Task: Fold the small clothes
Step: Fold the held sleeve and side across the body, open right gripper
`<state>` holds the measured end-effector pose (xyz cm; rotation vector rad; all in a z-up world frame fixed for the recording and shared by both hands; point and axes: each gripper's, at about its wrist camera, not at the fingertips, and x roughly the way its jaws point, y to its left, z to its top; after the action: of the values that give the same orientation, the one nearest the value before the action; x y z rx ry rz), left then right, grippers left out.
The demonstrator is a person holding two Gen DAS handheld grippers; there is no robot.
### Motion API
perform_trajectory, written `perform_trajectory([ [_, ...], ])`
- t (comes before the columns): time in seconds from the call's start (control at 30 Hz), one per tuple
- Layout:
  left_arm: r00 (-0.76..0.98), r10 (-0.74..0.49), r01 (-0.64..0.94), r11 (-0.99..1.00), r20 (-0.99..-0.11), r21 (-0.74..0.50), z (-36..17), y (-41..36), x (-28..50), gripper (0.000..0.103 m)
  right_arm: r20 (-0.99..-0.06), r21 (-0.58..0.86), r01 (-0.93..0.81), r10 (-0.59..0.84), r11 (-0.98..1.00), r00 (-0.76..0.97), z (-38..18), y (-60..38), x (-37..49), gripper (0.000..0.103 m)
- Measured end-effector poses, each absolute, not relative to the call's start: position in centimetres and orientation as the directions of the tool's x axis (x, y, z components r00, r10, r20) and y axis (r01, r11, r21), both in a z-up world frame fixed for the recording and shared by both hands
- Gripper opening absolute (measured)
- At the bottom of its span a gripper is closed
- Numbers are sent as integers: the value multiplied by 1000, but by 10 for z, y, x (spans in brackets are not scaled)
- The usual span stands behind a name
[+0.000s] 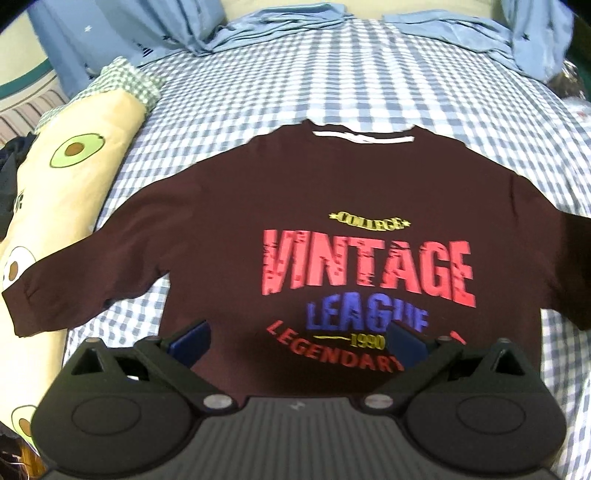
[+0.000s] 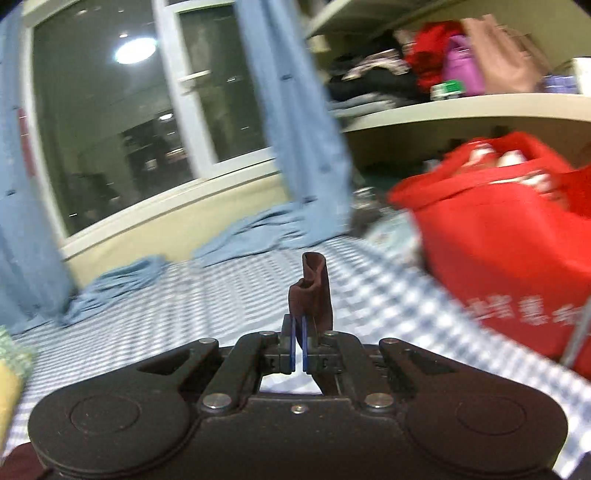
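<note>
Nearest us in the left view, our left gripper (image 1: 295,341) hangs over the lower part of the shirt (image 1: 236,236) with its blue fingers (image 1: 190,341) spread wide and nothing between them. The maroon shirt lies face up and flat on the checked sheet (image 1: 332,74), its long axis running away from us: hem under the gripper, collar at the far end with its white label showing. The print reads upright from our side, "VINTAGE" above "LEAGUE". The near sleeve on the left stretches out sideways toward the avocado pillow (image 1: 70,177), its cuff resting against it. Beyond the collar the sheet runs up to bunched blue curtains (image 1: 122,33). In the right view, our right gripper (image 2: 298,334) is clamped tight on a fold of the same maroon cloth (image 2: 314,291), which stands up in a narrow roll above the fingertips, lifted clear of the sheet (image 2: 207,291). Farther off to the right sits a red bag (image 2: 495,251), blurred, then a shelf (image 2: 461,107) of clutter, and at the back a dark window (image 2: 110,122) framed by curtains.
</note>
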<state>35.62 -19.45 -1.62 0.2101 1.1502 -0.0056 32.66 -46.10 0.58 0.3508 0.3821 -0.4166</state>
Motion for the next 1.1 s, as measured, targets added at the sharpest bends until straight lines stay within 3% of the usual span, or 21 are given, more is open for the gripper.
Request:
perform_trajectory([
  [0.4,397,141,36,985,-907,169,-25,-130,379,102,-496,305,226,-49,925,867,-23,-315,391,2],
  [0.87,385,137,-23,990,-913,139,-53,-80,401,102,-698,134,51,58,990,714,-115,-183,413,5],
  [0.97,385,115,-4,992,-916,123,-59,-86,409,102,-728,135,30,79,990,681,-127,-181,409,26],
  [1.03,389,93,11,994,-916,106,-64,-93,414,102,-727,134,20,84,991,681,-128,-185,400,54],
  [1.1,390,65,24,996,-918,80,-70,-102,419,102,-724,113,17,71,993,686,-127,-195,390,68],
])
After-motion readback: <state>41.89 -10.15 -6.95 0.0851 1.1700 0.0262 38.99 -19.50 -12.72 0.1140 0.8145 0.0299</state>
